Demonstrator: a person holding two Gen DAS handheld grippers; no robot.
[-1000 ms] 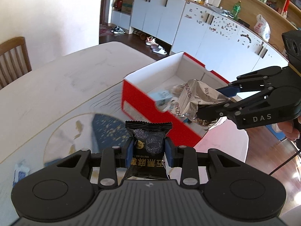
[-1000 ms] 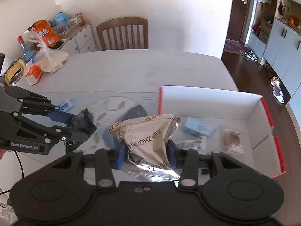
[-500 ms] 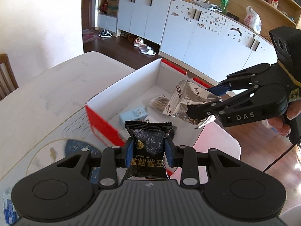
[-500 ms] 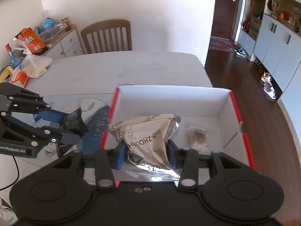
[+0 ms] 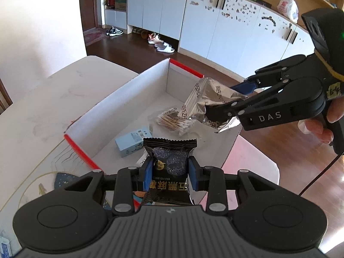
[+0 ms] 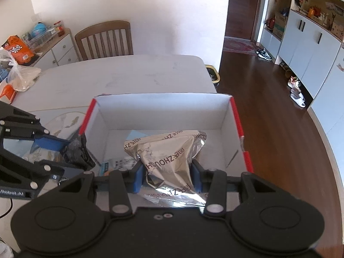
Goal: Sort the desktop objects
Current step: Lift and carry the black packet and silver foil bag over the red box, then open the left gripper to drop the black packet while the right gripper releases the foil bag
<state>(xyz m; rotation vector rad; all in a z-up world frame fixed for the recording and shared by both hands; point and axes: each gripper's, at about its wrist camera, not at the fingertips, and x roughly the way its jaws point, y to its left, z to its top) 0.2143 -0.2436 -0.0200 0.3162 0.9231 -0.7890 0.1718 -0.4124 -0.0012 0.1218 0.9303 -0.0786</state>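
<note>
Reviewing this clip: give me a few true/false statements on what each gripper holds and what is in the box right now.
1. The left gripper is shut on a black snack packet. True.
2. The right gripper holds a blue carton. False: it is shut on a silver foil bag.
3. The red-edged box holds nothing. False: a bag of cotton swabs and a light blue carton lie inside.
4. The foil bag hangs over the open box. True.
5. The box's inner walls are black. False: they are white.
</note>
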